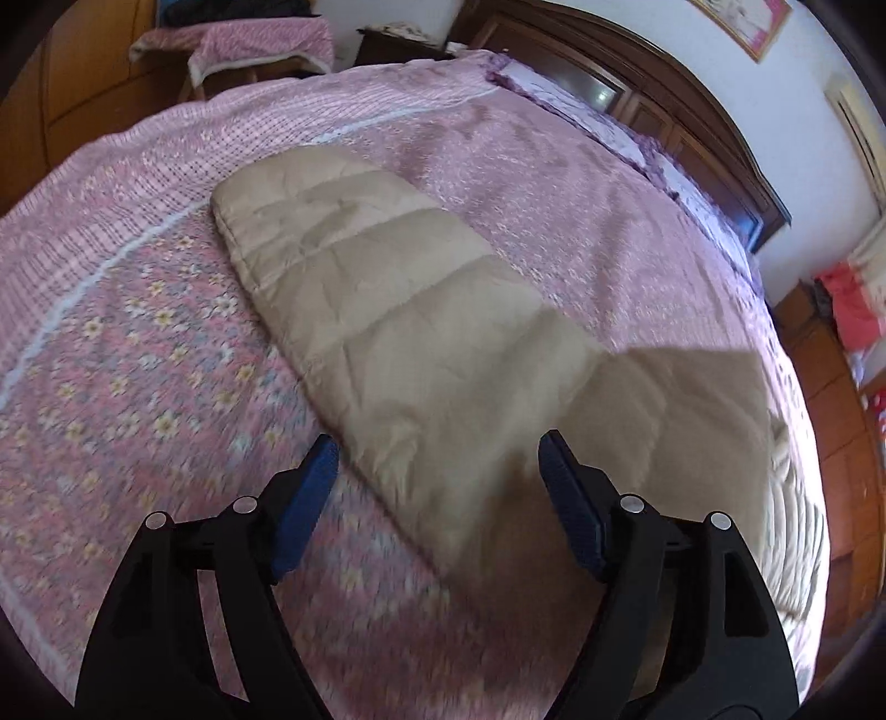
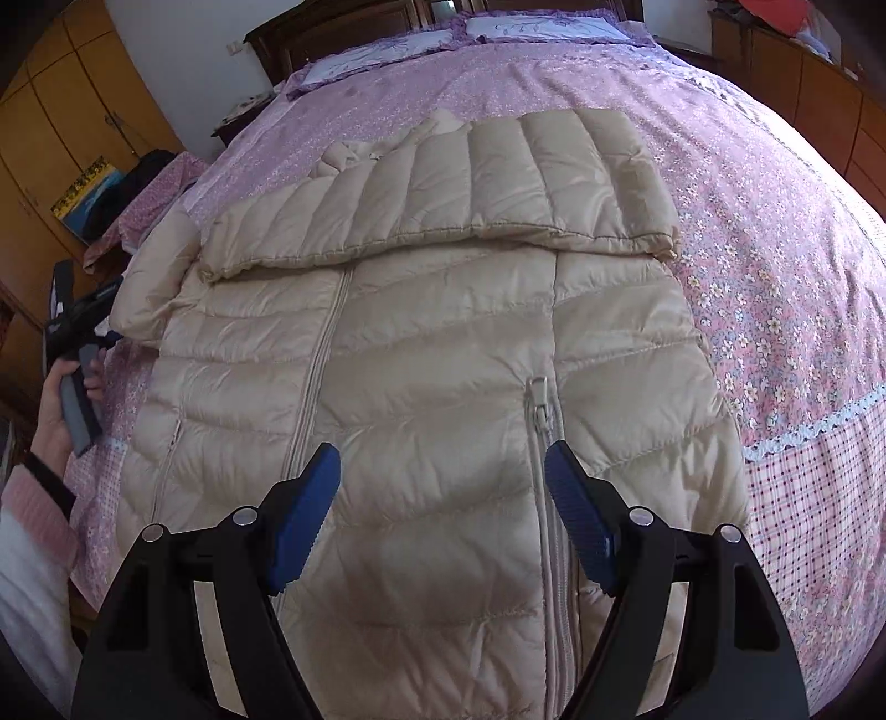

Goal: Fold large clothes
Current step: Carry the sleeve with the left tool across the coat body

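Note:
A beige quilted puffer jacket (image 2: 421, 354) lies flat on the bed, front up, zipper (image 2: 540, 404) toward me. One sleeve (image 2: 443, 188) is folded across its chest; the other sleeve (image 1: 382, 310) stretches out over the bedspread in the left wrist view. My left gripper (image 1: 437, 471) is open and empty, hovering over the near end of that outstretched sleeve. It also shows in the right wrist view (image 2: 83, 332), at the jacket's left edge. My right gripper (image 2: 443, 476) is open and empty above the jacket's lower front.
The pink flowered bedspread (image 2: 775, 277) covers a large bed with pillows (image 2: 542, 25) and a dark wooden headboard (image 1: 664, 94). Wooden wardrobes (image 2: 72, 138) stand on the left. A chair with pink cloth (image 1: 249, 44) stands beyond the bed's far edge.

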A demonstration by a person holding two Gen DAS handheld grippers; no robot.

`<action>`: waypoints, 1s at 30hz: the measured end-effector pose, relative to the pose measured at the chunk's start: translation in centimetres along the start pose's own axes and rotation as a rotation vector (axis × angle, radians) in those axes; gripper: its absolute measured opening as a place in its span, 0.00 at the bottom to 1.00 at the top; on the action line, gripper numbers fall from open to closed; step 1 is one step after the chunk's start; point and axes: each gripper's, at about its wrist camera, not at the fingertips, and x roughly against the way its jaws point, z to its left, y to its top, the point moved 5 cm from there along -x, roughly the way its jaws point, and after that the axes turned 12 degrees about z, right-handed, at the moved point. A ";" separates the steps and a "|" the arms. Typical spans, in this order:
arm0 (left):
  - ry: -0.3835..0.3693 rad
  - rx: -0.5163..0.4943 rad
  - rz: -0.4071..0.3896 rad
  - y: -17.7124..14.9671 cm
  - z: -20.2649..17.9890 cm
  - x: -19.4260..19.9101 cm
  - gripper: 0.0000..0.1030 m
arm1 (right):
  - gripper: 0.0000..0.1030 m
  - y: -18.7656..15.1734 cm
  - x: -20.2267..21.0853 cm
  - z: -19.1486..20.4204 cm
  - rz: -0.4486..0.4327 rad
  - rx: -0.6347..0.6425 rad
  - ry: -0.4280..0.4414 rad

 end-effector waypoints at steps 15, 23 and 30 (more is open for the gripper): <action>0.095 -0.020 -0.027 2.0 -0.7 -2.6 0.15 | 0.76 -0.6 -0.6 -0.9 0.002 -0.027 -0.016; -0.009 -0.061 -0.132 -1.1 1.0 4.5 0.06 | 0.76 -1.2 0.1 -0.9 -0.009 -0.028 0.026; 0.001 -0.107 -0.233 -5.1 1.5 10.5 0.06 | 0.81 -1.9 0.6 0.1 -0.017 -0.011 0.045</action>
